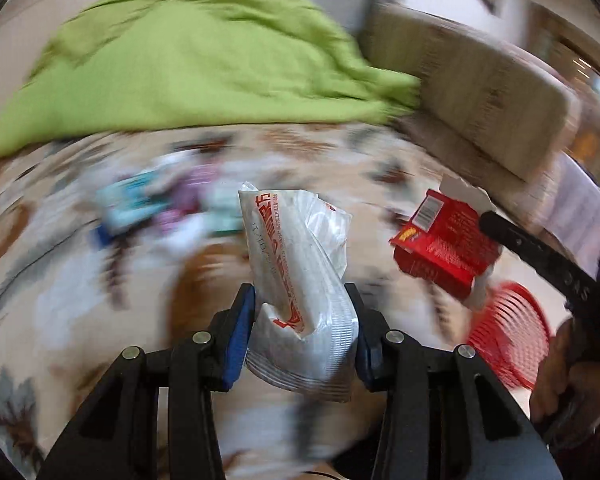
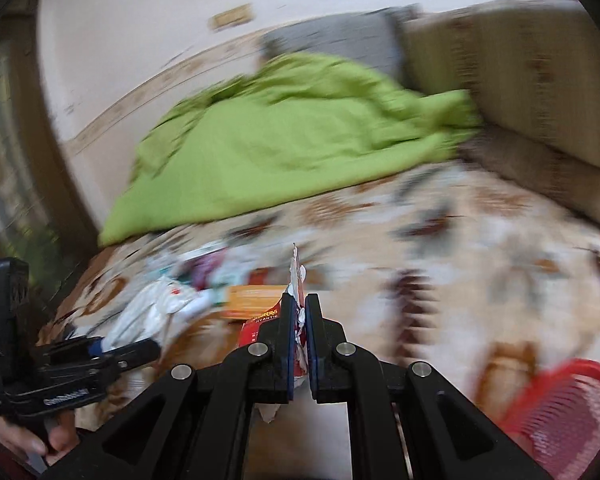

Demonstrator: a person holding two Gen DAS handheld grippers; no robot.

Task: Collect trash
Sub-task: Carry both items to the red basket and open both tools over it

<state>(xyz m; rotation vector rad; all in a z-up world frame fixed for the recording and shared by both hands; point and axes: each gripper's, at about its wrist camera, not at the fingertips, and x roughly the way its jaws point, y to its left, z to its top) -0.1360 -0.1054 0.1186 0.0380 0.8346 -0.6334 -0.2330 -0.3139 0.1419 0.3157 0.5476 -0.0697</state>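
On my feed the left gripper [image 1: 300, 320] is clamped on a crinkly white plastic wrapper [image 1: 300, 280] with red print, held up over the patterned bedspread [image 1: 60, 300], and the right gripper [image 2: 299, 320] is squeezed tight on the torn edge of a flattened red carton [image 1: 444, 248]. More trash [image 1: 160, 204] sits in a blurry heap on the bedspread in front of the green blanket [image 1: 188, 64]. A red slatted basket [image 1: 508, 344] is low on the right, near the carton.
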